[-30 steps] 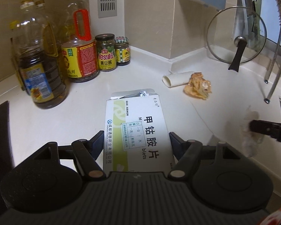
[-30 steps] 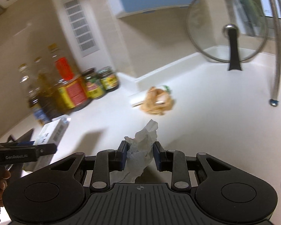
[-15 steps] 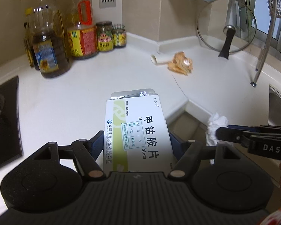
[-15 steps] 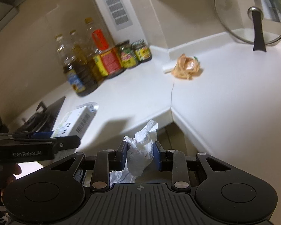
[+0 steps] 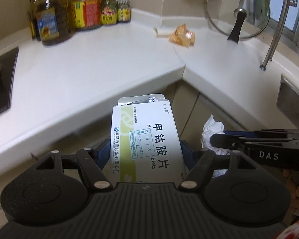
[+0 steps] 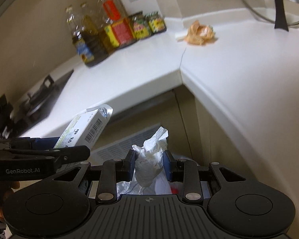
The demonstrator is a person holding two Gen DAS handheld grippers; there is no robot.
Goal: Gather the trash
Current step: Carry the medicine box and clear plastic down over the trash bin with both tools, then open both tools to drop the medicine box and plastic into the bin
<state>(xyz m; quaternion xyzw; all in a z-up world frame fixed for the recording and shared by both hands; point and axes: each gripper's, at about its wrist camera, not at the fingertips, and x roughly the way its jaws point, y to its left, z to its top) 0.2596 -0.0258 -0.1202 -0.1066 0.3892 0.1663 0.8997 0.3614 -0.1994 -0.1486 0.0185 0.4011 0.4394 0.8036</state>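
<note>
My left gripper (image 5: 144,149) is shut on a white and green medicine box (image 5: 145,137) with its top flap open. It holds the box in the air in front of the counter edge. The box also shows in the right wrist view (image 6: 83,131). My right gripper (image 6: 149,159) is shut on a crumpled white tissue (image 6: 151,155), also in the left wrist view (image 5: 212,133). An orange crumpled wrapper (image 5: 182,34) and a white paper roll (image 5: 161,32) lie on the white counter (image 5: 89,69) near the corner.
Oil bottles (image 5: 49,20) and jars (image 5: 109,10) stand at the back left. A glass lid (image 5: 237,18) leans at the back right. A stove (image 5: 0,79) is at the left, a sink (image 5: 291,99) at the right. White bag-like material (image 6: 145,187) shows below the right gripper.
Both grippers have pulled back from the counter and dropped below its edge, still holding the box and the tissue. The cabinet front now shows behind them.
</note>
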